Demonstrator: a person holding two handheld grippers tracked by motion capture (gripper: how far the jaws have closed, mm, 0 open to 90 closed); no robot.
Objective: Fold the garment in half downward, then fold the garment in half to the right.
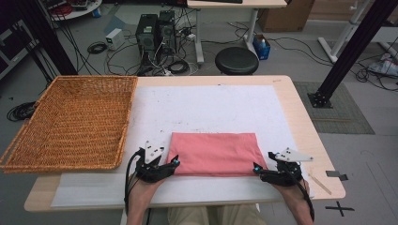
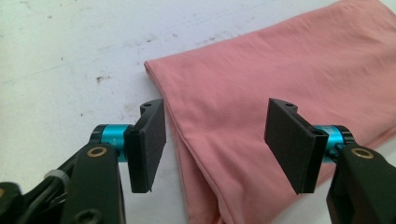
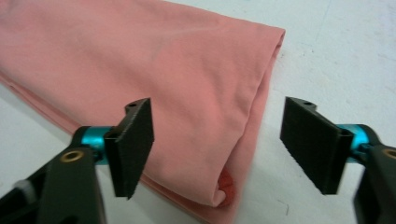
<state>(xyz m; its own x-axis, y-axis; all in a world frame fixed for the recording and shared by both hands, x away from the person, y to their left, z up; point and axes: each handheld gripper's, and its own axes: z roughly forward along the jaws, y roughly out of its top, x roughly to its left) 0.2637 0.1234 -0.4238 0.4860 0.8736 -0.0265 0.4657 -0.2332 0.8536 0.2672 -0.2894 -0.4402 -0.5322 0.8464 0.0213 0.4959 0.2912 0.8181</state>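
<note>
A folded pink cloth [image 1: 215,152] lies flat on the white mat [image 1: 211,103], close to the table's near edge. My left gripper [image 1: 176,163] sits at the cloth's near left corner, its jaws open. In the left gripper view the cloth's folded left edge [image 2: 187,140] runs between the left gripper's [image 2: 215,140] spread pads, which do not touch it. My right gripper [image 1: 257,168] stands open at the near right corner. In the right gripper view the cloth's right fold [image 3: 243,140] lies below the right gripper's [image 3: 217,140] wide gap, nothing pressed on it.
A large empty wicker basket [image 1: 70,122] rests on the table's left side, overhanging the edge. A thin wooden stick [image 1: 321,183] lies near the right front corner. A black stool [image 1: 237,60] stands beyond the far edge.
</note>
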